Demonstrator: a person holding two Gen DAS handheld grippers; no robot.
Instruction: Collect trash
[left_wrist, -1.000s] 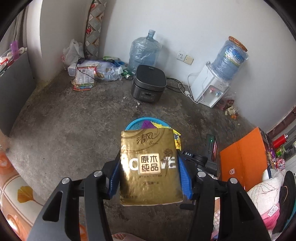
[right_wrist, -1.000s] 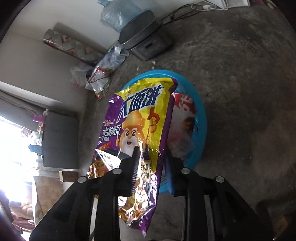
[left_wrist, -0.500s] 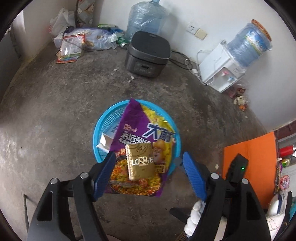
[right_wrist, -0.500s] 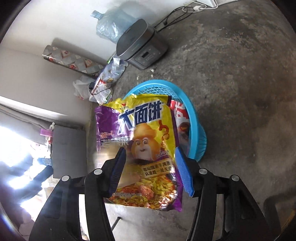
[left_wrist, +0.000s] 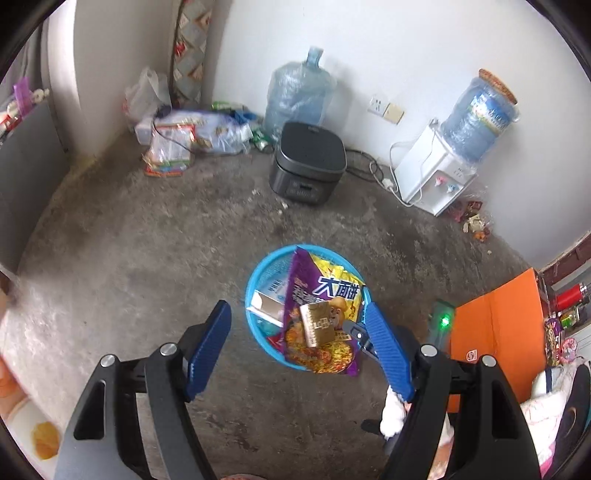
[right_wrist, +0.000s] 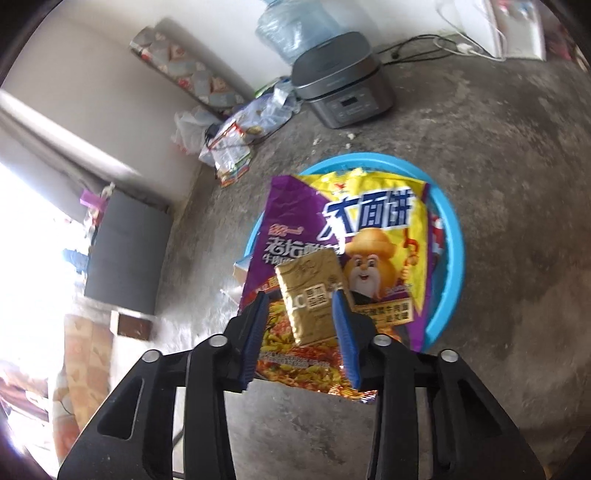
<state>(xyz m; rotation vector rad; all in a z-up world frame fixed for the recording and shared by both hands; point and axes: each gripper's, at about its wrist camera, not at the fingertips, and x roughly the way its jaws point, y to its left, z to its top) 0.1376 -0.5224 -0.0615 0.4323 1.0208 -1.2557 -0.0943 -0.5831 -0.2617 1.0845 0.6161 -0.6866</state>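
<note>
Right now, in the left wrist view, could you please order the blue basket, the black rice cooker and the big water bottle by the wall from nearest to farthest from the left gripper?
1. Blue basket, just ahead of the left gripper.
2. Black rice cooker, farther across the floor.
3. Big water bottle, behind the cooker at the wall.

Round blue plastic basket (right_wrist: 448, 236): interior largely hidden beneath purple-yellow noodle wrapper (right_wrist: 373, 229); window area, left of right-wrist frame, overexposed and unreadable.

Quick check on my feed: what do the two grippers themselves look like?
Both match: the left gripper and right gripper have black angular linkage arms with triangular cut-outs and silver pivot bolts, ending in blue ribbed finger pads. No cables or markings show.
</note>
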